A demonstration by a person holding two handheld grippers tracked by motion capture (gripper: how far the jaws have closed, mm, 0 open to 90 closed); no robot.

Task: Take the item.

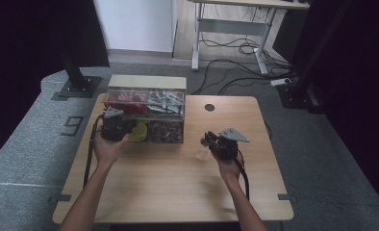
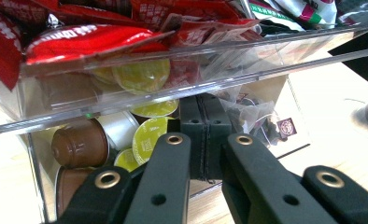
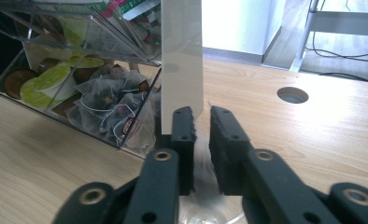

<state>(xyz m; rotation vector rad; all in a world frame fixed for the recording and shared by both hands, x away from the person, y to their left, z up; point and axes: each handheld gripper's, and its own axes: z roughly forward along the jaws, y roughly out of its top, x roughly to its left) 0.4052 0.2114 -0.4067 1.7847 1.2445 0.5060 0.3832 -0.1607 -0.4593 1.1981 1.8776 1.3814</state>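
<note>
A clear plastic organiser (image 1: 146, 83) stands at the back left of the wooden table. It holds red packets (image 2: 84, 39) on top, green and brown coffee capsules (image 2: 147, 137) at lower left, and tea bags (image 3: 109, 109) at lower right. My left gripper (image 1: 124, 127) is at the front of the capsule compartment. In the left gripper view its pads (image 2: 205, 122) are pressed together with nothing between them. My right gripper (image 1: 208, 141) is to the right of the organiser. Its jaws (image 3: 201, 126) are closed on the wall of a clear glass cup (image 3: 210, 212), which also appears in the high view (image 1: 202, 154).
A round cable hole (image 1: 209, 107) is in the table behind the right gripper. The organiser's white side panel (image 3: 182, 56) rises just beyond the right jaws. Bare wood (image 1: 168, 187) stretches towards the near edge. A desk frame and cables (image 1: 235, 48) are on the floor beyond.
</note>
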